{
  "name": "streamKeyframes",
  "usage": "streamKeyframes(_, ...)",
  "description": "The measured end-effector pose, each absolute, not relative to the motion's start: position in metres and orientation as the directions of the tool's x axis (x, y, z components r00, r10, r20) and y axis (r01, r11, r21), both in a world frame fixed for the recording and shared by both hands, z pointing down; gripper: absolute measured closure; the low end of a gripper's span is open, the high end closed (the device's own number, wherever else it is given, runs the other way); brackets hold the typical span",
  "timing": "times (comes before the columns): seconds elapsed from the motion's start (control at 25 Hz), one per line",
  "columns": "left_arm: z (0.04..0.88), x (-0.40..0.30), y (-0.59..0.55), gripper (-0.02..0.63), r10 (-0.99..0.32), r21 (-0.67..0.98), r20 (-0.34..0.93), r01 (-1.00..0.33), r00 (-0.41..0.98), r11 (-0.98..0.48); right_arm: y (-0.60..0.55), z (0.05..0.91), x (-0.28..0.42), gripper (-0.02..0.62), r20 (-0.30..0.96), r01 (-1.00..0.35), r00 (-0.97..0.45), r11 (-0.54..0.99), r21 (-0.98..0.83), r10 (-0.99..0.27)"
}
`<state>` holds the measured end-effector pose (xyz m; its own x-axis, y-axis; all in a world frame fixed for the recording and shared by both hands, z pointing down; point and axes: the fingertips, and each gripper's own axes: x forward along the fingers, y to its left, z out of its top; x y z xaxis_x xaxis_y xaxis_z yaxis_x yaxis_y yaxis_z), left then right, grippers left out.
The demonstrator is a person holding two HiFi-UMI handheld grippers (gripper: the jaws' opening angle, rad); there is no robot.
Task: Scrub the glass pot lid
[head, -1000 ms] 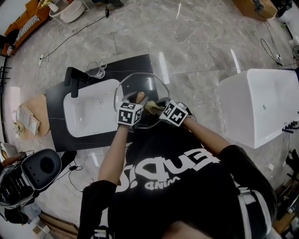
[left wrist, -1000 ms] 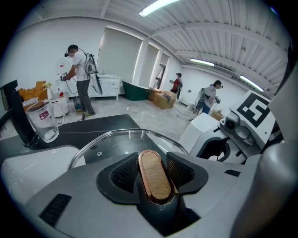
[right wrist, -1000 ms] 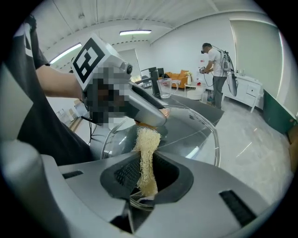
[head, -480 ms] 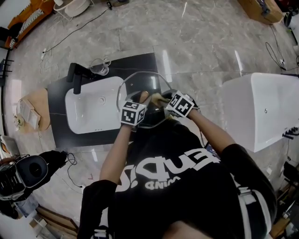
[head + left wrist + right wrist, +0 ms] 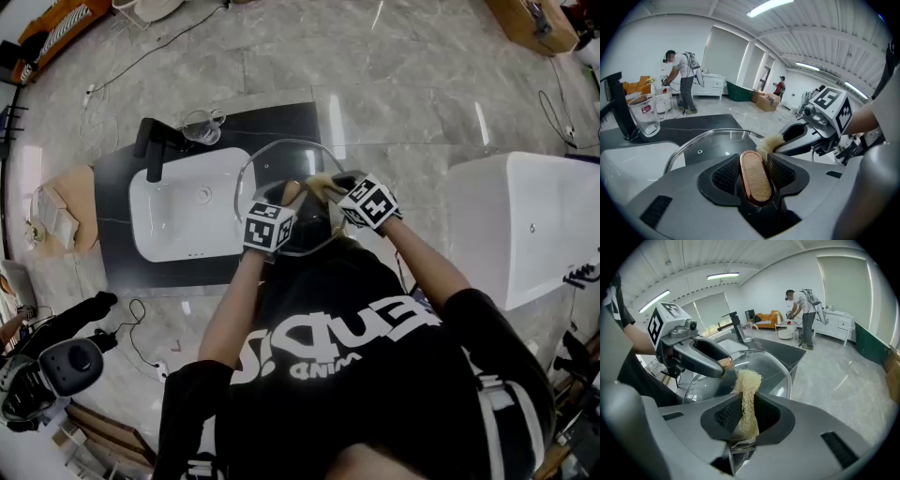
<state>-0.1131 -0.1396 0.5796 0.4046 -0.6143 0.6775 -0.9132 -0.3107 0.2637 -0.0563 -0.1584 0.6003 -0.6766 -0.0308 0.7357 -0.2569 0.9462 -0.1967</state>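
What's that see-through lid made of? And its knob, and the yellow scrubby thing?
The lid looks like clear glass: smooth, shiny, and you can see right through it. The knob seems to be pale wood, since faint grain shows, with a shiny copper-coloured band round it, probably metal. The scrubber looks like dry loofah or some plant fibre: pale yellow, rough, netted strands.

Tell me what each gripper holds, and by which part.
Left gripper: glass lid, by its wooden handle. Right gripper: fibrous scrubber, by its lower end.
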Motion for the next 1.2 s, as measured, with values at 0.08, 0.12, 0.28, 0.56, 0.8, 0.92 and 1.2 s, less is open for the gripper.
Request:
streamKeyframes(0.08,0.58,-0.113,-0.139,0.408,-0.615,0.266,0.677,-0.914,0.404,-0.308,-0.166,0.601,-0.06,0.548,0.744,-0.243,-0.668,0.952,-0.187,-0.025)
streamKeyframes(0.12,0.58,-0.113,-0.139,0.408,-0.615,0.267,0.677,-0.914,0.403,-0.306,-0.17,0.601,-0.062,0.548,0.747,-0.234,-0.664,0.954,-0.185,-0.018)
streamKeyframes(0.28,0.578,-0.112,-0.138,0.408,-0.616,0.261,0.681,-0.917,0.397,-0.302,-0.186,0.599,-0.074,0.548,0.765,-0.188,-0.644,0.967,-0.174,0.013)
streamKeyframes(0.56,0.578,-0.112,-0.14,0.408,-0.629,0.238,0.684,-0.928,0.37,-0.287,-0.202,0.595,-0.106,0.548,0.789,-0.082,-0.612,0.988,-0.13,0.053)
streamKeyframes(0.8,0.58,-0.113,-0.139,0.408,-0.634,0.226,0.689,-0.935,0.352,-0.274,-0.198,0.592,-0.142,0.548,0.801,0.038,-0.588,0.993,-0.114,0.115)
streamKeyframes(0.92,0.583,-0.113,-0.14,0.408,-0.635,0.209,0.693,-0.938,0.342,-0.276,-0.193,0.592,-0.16,0.548,0.805,0.105,-0.57,0.986,-0.129,0.166)
streamKeyframes(1.2,0.584,-0.114,-0.14,0.411,-0.637,0.179,0.706,-0.948,0.309,-0.262,-0.173,0.59,-0.191,0.548,0.807,0.266,-0.523,0.952,-0.151,0.274)
